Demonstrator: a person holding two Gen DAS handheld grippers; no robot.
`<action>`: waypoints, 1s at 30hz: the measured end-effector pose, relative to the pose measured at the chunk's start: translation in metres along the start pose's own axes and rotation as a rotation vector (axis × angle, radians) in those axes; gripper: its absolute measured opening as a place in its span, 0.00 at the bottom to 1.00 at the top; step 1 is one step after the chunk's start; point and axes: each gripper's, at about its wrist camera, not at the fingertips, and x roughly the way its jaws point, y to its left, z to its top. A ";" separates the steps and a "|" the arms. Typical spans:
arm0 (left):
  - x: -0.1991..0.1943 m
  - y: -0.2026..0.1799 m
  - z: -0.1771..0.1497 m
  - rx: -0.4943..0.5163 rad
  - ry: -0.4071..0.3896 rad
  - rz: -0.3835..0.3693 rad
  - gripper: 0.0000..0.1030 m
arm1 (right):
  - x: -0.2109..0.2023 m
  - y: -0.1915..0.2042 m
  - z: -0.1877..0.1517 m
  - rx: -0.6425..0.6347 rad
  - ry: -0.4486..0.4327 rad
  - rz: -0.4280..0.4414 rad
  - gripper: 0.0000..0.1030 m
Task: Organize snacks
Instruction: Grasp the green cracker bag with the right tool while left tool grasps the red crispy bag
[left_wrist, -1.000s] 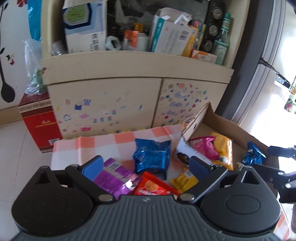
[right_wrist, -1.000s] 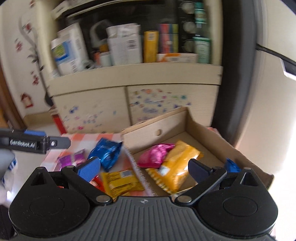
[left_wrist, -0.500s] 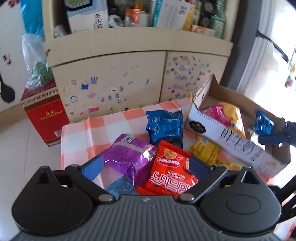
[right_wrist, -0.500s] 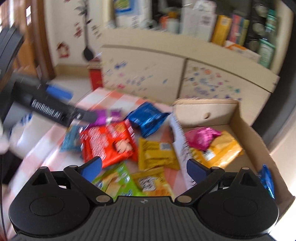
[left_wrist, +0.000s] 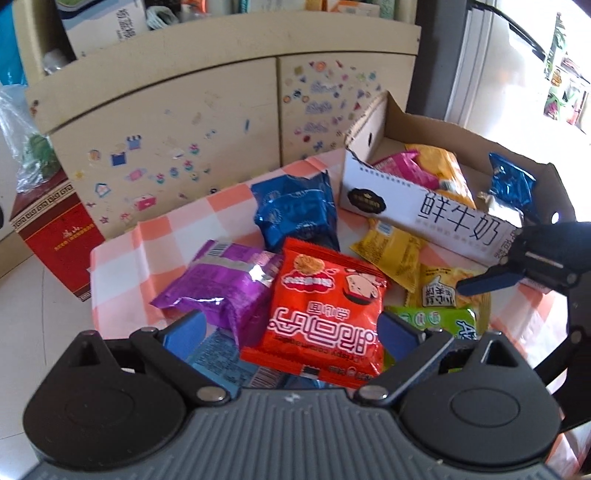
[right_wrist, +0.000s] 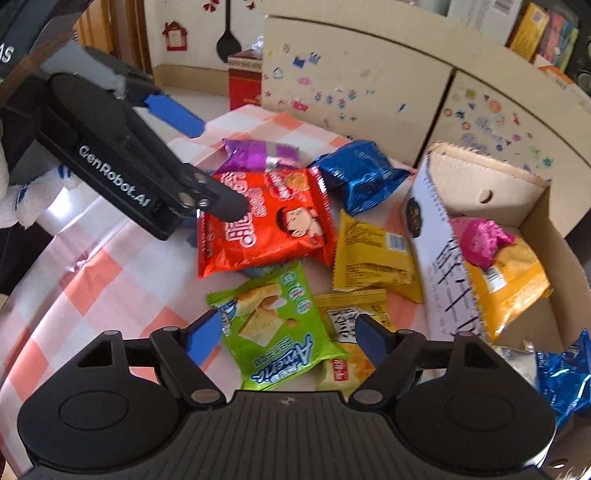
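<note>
- Snack packets lay loose on a checked tablecloth, left of a cardboard box; the box stood at the right side of the table, its near wall printed white with dark characters.
- Red packet sat in the middle of the pile, partly over a purple packet at its left; a blue packet lay just beyond both, on the far side.
- Yellow packet lay between the red packet and the box wall; a green packet lay nearer, beside a smaller yellow packet.
- Inside the box lay a pink packet resting on an orange-yellow packet; a second blue packet occupied the near corner of the box.
- Left gripper was spread wide and empty; its blue pads flanked the near edge of the red packet without touching it, as far as the view showed.
- Right gripper was likewise released, holding nothing; its fingers straddled the green packet.
- Behind the table stood a sticker-covered cabinet; a red carton stood on the floor at the far left.
</note>
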 end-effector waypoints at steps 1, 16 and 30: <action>0.002 -0.001 0.000 0.005 0.001 -0.003 0.95 | 0.002 0.002 -0.001 -0.010 0.005 0.004 0.81; 0.032 -0.026 -0.003 0.095 0.030 -0.025 0.94 | 0.006 0.006 -0.008 -0.010 0.056 0.012 0.59; 0.046 -0.034 -0.007 0.118 0.013 0.025 0.80 | 0.010 0.013 -0.014 0.000 0.071 0.018 0.65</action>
